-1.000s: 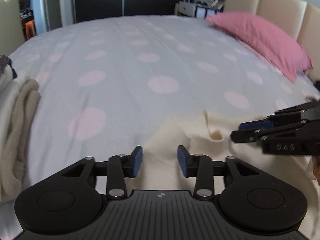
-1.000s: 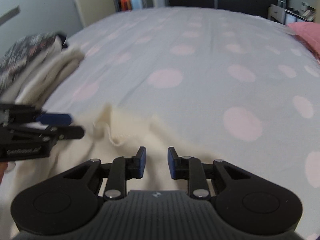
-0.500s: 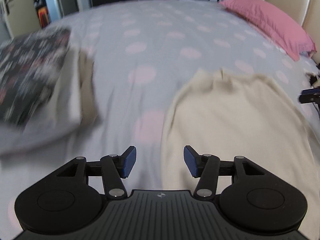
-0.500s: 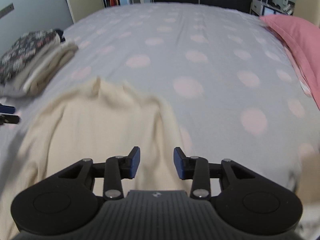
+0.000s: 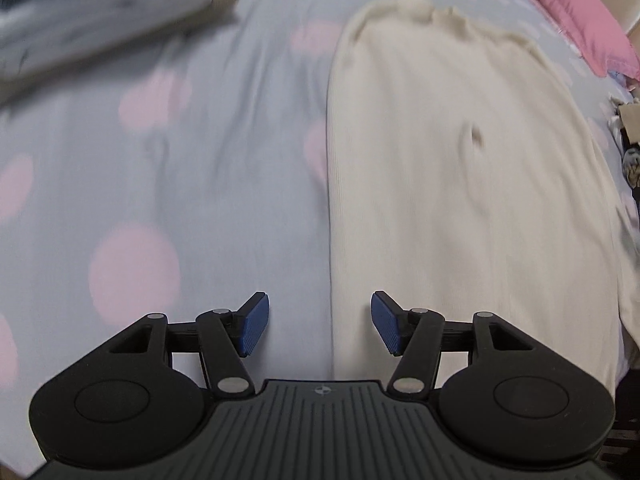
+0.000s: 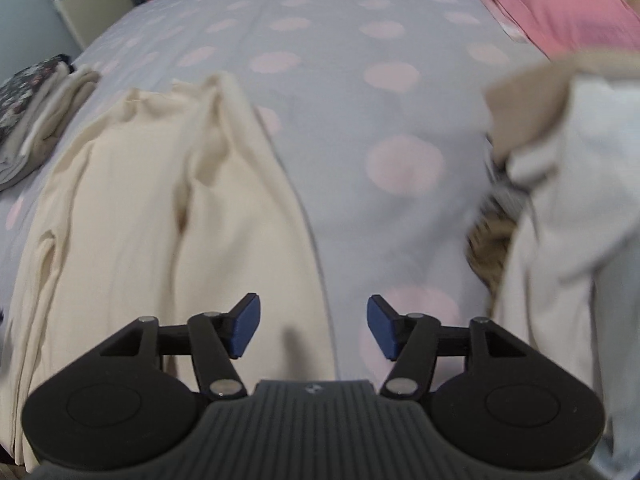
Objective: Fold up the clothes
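Bedspread, grey with pink dots, under one cream garment laid flat
One pink pillow, one folded stack; left gripper and right gripper both gaped wide, empty, at garment's side edges

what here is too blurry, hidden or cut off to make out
- Folded stack, left wrist view: motion-blurred and cut by the top edge; number of items unclear.
- Clothes pile, right wrist view: blurred, runs off the right edge; garments unidentifiable.
- Cream garment: near hem hidden behind the right gripper.
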`<state>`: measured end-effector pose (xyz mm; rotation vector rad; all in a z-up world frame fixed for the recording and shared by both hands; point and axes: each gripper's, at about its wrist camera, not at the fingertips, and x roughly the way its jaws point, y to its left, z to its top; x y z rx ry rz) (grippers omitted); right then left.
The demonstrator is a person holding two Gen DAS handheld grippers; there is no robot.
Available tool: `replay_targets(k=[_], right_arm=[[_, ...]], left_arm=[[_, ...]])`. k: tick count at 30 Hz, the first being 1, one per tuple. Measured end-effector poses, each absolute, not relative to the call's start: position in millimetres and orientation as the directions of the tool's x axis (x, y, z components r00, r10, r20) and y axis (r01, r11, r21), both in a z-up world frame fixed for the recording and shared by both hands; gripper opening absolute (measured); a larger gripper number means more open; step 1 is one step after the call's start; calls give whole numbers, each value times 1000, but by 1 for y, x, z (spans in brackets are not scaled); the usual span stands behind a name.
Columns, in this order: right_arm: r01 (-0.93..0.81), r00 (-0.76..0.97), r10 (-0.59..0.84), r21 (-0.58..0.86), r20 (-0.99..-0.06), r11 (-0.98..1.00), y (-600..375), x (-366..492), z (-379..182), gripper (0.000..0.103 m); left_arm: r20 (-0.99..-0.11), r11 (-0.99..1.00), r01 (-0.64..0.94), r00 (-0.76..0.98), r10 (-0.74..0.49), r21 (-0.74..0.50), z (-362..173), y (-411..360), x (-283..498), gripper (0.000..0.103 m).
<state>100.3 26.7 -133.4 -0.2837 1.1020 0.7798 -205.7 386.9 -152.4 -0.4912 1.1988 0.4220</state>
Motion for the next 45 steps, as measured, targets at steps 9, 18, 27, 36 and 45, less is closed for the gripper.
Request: replay_targets(k=[9, 18, 27, 36, 45], right_arm=[[-550, 76, 385, 284, -920, 785, 7, 91, -163, 62], [-576, 117, 385, 253, -915, 777, 3, 73, -147, 4], [-541, 249, 416, 231, -875, 809, -13, 89, -113, 4], [-546, 428, 411, 132, -805, 827, -14, 121, -61, 3], [-513, 579, 323, -27, -749, 858, 3, 185, -14, 3]], left_arm=[[-962, 809, -563, 272, -14, -171, -164, 362, -228, 55], [-960, 824, -538, 278, -24, -176, -158, 350, -231, 2], [-896, 702, -668, 434, 97, -248, -107, 391, -257, 1], [-837, 575, -802, 421, 350, -163, -47, 454, -272, 1], [-783, 468, -882, 324, 531, -48, -27, 526, -272, 0]])
